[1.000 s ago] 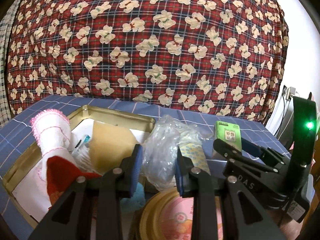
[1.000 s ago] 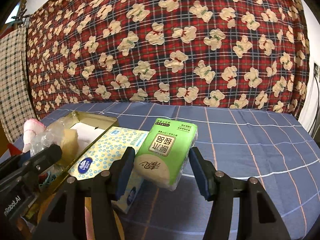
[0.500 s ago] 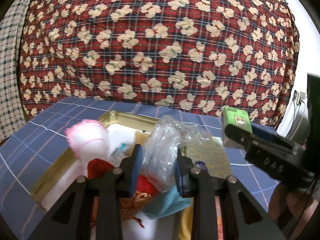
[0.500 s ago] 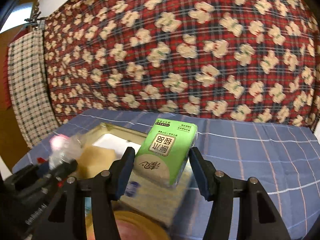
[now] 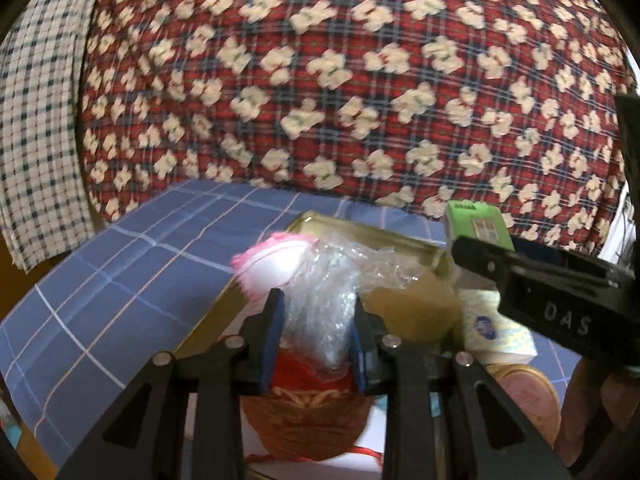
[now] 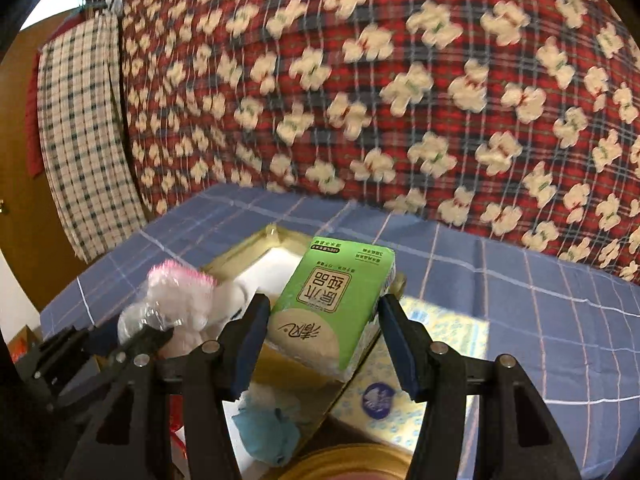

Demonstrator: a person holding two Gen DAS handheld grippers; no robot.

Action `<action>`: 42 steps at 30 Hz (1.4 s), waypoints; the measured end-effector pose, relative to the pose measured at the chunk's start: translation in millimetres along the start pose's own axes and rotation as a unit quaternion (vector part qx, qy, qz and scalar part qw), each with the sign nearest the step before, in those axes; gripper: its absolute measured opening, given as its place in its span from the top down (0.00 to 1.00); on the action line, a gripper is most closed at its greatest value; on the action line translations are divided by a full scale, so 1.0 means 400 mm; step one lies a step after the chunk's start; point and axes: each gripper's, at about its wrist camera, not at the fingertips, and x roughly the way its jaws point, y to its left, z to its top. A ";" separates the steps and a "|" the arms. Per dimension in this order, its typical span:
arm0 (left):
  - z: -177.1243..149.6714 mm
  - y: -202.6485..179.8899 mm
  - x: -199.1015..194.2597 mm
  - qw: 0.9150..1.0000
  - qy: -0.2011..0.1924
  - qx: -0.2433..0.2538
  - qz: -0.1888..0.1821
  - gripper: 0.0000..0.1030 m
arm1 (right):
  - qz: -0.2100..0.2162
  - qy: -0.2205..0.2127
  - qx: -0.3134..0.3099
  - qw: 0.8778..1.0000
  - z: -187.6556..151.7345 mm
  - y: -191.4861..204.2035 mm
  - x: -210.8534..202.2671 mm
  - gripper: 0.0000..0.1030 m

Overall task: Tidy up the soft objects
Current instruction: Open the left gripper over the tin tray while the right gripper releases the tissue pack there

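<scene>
My left gripper (image 5: pixel 316 336) is shut on a crumpled clear plastic bag (image 5: pixel 324 280) and holds it above a gold tin tray (image 5: pixel 360 228). My right gripper (image 6: pixel 324 340) is shut on a green tissue pack (image 6: pixel 332 300), held over the tray (image 6: pixel 248 248); the pack also shows in the left wrist view (image 5: pixel 476 224). In the tray lie a pink-edged white cloth (image 5: pixel 276 260), a red and orange knitted item (image 5: pixel 308 400), a tan piece (image 5: pixel 412 312) and a teal cloth (image 6: pixel 268 428).
A yellow dotted tissue pack (image 6: pixel 424 360) lies right of the tray on the blue checked cloth (image 6: pixel 560 320). A round gold tin lid (image 5: pixel 524 392) sits near the front. A red patterned quilt (image 5: pixel 320 80) rises behind.
Both grippers rose and swung left with their loads. The plastic bag came up off the tray; the tissue pack moved from over the yellow pack to over the tray.
</scene>
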 end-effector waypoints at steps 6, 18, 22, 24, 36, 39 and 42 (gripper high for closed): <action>-0.013 0.047 0.039 0.999 0.028 -0.012 0.016 0.70 | 0.006 0.027 -0.019 0.999 -0.021 0.036 0.037 0.43; -0.021 0.074 0.070 0.999 0.046 -0.023 0.019 0.13 | 0.037 0.022 -0.047 0.998 -0.016 0.091 0.036 0.27; -0.016 0.081 0.050 0.999 0.031 -0.026 0.029 0.04 | 0.044 0.001 -0.045 0.998 -0.007 0.089 0.005 0.26; -0.009 0.083 0.038 0.999 0.024 -0.024 0.037 0.04 | 0.054 -0.012 -0.035 0.998 0.001 0.076 -0.018 0.26; 0.027 0.114 -0.049 0.998 -0.019 -0.038 0.053 0.01 | 0.041 -0.056 0.009 0.998 0.017 0.021 -0.116 0.20; 0.035 0.101 -0.080 0.998 -0.034 -0.027 0.055 0.00 | 0.040 -0.057 0.010 0.997 0.003 0.024 -0.130 0.20; 0.041 0.095 -0.104 0.997 -0.042 -0.021 0.053 0.00 | 0.038 -0.058 0.009 0.998 -0.006 0.027 -0.136 0.20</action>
